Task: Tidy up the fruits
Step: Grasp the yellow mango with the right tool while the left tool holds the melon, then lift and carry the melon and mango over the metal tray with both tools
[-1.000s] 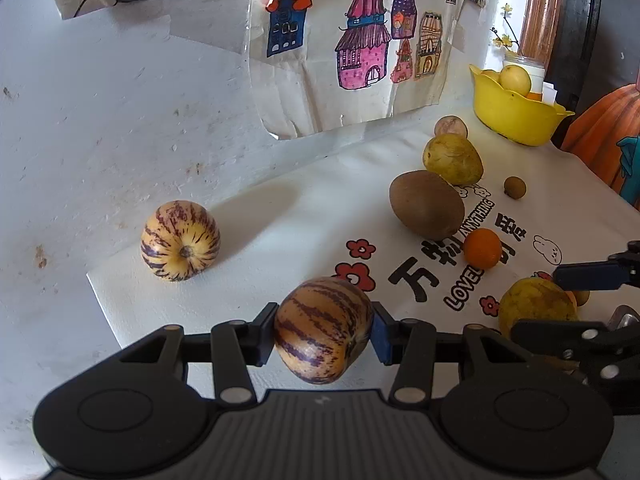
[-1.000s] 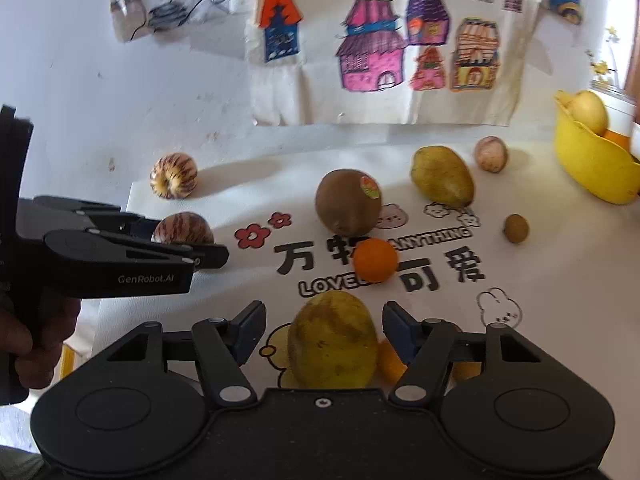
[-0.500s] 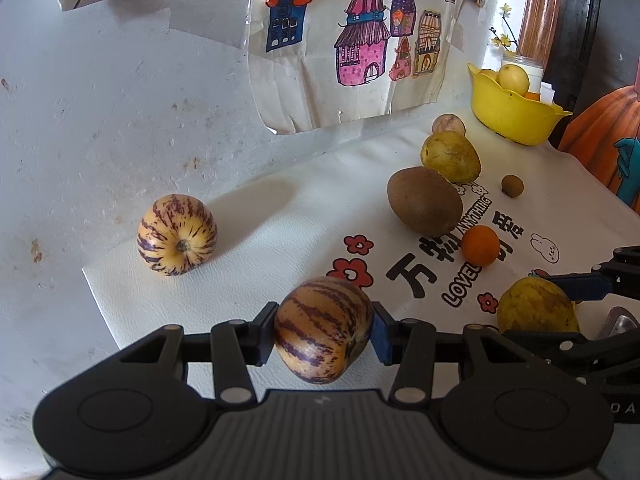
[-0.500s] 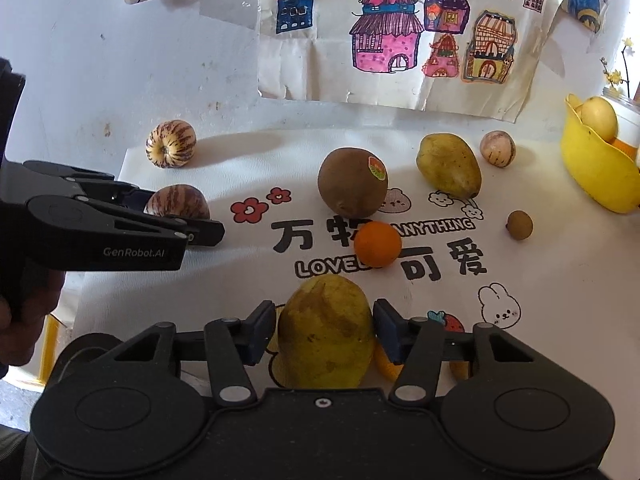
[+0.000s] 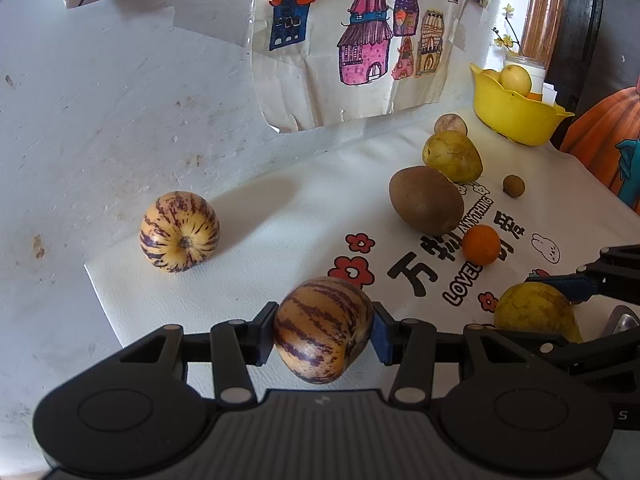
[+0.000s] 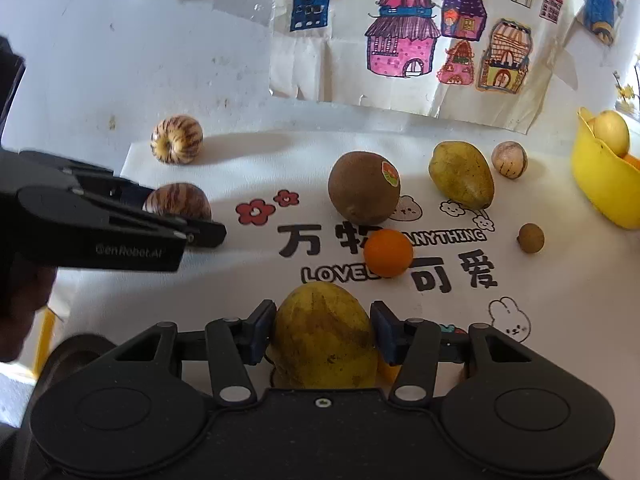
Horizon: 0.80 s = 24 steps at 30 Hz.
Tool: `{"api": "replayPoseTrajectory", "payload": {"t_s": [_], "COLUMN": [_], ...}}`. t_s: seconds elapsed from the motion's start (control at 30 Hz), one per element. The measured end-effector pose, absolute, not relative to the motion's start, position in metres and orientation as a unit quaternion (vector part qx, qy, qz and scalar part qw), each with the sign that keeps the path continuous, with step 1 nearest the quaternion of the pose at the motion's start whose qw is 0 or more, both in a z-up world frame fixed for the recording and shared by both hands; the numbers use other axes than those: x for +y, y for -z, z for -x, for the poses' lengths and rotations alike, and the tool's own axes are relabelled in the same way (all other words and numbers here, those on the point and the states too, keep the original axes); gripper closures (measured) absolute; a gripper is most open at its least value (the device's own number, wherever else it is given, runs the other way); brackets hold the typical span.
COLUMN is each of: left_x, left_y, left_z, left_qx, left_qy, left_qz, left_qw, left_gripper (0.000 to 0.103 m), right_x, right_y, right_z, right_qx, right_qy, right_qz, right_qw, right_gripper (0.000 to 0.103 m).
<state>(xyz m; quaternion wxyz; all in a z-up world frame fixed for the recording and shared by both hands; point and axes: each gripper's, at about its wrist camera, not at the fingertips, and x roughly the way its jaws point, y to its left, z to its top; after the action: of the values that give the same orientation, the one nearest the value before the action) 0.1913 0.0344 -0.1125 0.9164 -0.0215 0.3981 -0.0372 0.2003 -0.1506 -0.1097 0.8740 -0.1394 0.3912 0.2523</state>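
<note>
White tabletop point(image 5: 120, 128) scuffed; white printed mat point(image 6: 248, 280) with flowers, lettering, rabbit; coloured house drawing point(image 6: 404, 44) propped behind; glass jar point(image 5: 528, 70) behind bowl

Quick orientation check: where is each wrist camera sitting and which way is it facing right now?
Left wrist: behind the left tongs, angled down at the mat; they grip a striped melon. The right tongs show at right.
Right wrist: behind the right tongs, angled down; jaws closing around a yellow-green mango. The left tongs and a hand show at left.
Both share the orange, brown fruit and yellow bowl.
</note>
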Motion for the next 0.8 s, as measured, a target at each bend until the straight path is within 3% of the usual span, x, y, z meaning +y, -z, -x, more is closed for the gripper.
{"api": "replayPoseTrajectory", "payload": {"t_s": [0.63,0.8], "left_x": [0.035,0.035], "left_y": [0.112,0.105], "left_z": [-0.19,-0.187], "left_qx": [0.398,0.392], "left_qy": [0.033,0.032], "left_qz": [0.02,0.019], "left_qw": [0.917,0.919], "left_gripper": [0.052,0.052], "right_x": [-0.154,-0.159], "right_y": [0.109,0.086], "right_z": [-0.202,-0.198], "right_qx": [0.412,0.388], "right_qy": [-0.253,-0.248], "right_qz": [0.11,0.093], "right_qw": [0.869,0.883], "right_gripper": [0.049,0.049]}}
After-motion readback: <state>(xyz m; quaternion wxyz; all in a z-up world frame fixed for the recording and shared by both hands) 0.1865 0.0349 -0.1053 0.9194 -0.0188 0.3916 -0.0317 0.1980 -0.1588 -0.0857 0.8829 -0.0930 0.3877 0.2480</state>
